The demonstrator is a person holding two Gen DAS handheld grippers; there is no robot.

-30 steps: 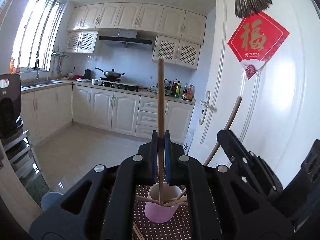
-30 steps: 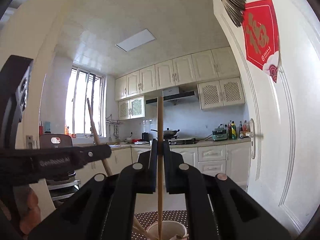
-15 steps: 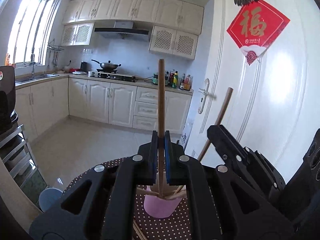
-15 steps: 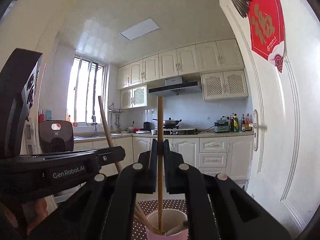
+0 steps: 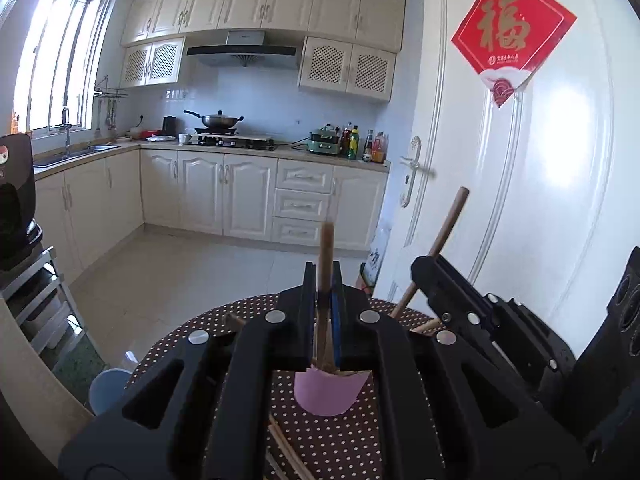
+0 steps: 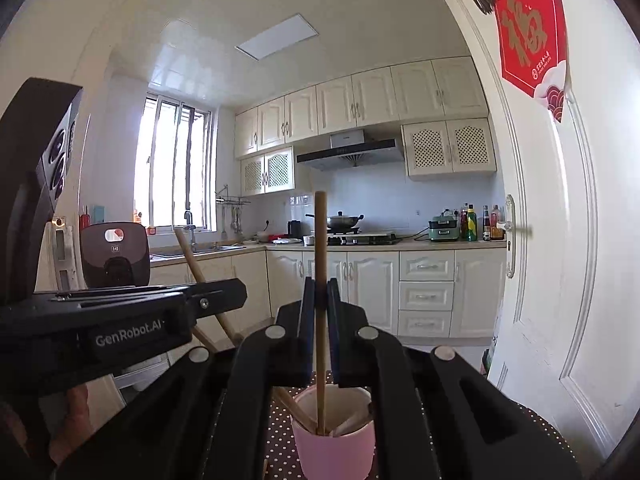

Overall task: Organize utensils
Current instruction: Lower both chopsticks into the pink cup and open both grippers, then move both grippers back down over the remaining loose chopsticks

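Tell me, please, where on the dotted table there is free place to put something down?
Free: dotted cloth left of the pink cup, toward the table's rim. Crowded: at the cup, where both grippers hold sticks, and below it, where loose sticks lie.

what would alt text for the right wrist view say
The right gripper has its jaws shut on an upright wooden chopstick whose lower end stands in a pink cup on a dotted tablecloth. The left gripper holds a tilted chopstick alongside, kitchen behind.
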